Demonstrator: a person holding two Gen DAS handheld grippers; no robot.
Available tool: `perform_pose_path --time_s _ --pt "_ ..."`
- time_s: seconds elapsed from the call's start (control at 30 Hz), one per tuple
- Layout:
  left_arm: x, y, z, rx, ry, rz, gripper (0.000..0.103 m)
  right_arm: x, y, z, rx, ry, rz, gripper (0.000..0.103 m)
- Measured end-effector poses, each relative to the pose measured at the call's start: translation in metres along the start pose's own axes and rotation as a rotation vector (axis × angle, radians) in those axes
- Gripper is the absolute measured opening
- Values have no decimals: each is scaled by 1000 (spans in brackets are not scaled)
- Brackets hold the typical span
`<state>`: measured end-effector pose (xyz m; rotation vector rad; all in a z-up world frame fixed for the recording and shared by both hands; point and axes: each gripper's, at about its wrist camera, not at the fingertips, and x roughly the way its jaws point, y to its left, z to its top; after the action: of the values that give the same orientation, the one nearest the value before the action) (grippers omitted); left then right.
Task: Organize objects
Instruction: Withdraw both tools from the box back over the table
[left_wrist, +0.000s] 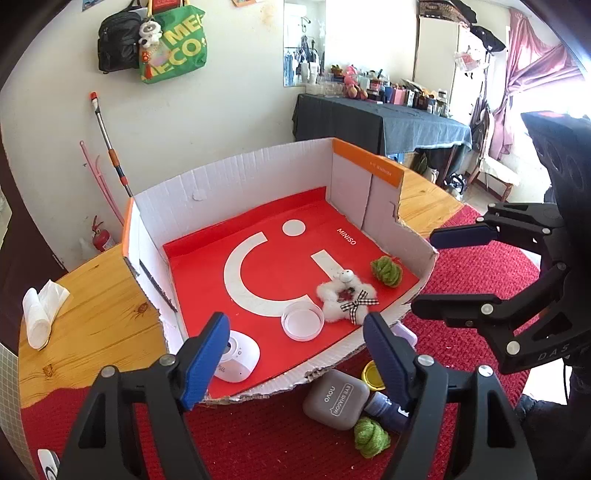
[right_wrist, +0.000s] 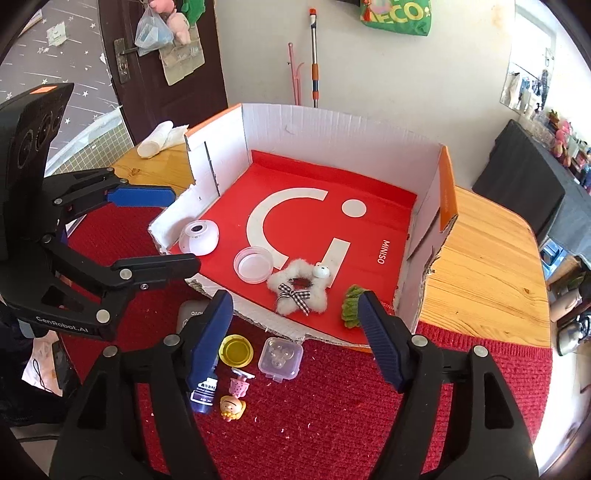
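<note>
The cardboard box (right_wrist: 332, 125), cut low at the front and lined with a red MINISO sheet (right_wrist: 369, 221), sits on a wooden table (right_wrist: 480, 273) and holds a white dome-shaped gadget (right_wrist: 198, 238), a clear round lid (right_wrist: 253, 264), a fluffy white star scrunchie (right_wrist: 297, 291) and a green scrunchie (right_wrist: 352, 306). On the red mat (right_wrist: 332, 406) in front lie a yellow lid (right_wrist: 236, 350), a clear plastic case (right_wrist: 281, 358), a grey eyeshadow case (left_wrist: 336, 398), a small blue bottle (right_wrist: 204, 393) and a second green scrunchie (left_wrist: 370, 437). The left gripper (left_wrist: 295, 354) and right gripper (right_wrist: 295, 339) hover with jaws apart, holding nothing.

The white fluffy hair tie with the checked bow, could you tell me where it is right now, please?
In both wrist views the white fluffy hair tie lies inside the cardboard box, near its torn front edge, between the clear round dish and a green scrunchie.
</note>
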<state>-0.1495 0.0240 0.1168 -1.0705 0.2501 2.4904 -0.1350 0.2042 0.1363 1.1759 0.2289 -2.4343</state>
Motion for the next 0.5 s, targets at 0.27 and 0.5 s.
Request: perform_pose_path --time_s 0.27,0.5 --pt "-29 -9 -25 -97 -82 68 89 -35 11 -21 51 -97 -38 80" --pt "-44 -13 -57 -181 -129 116 95 -41 20 -49 110 -168 -71 81"
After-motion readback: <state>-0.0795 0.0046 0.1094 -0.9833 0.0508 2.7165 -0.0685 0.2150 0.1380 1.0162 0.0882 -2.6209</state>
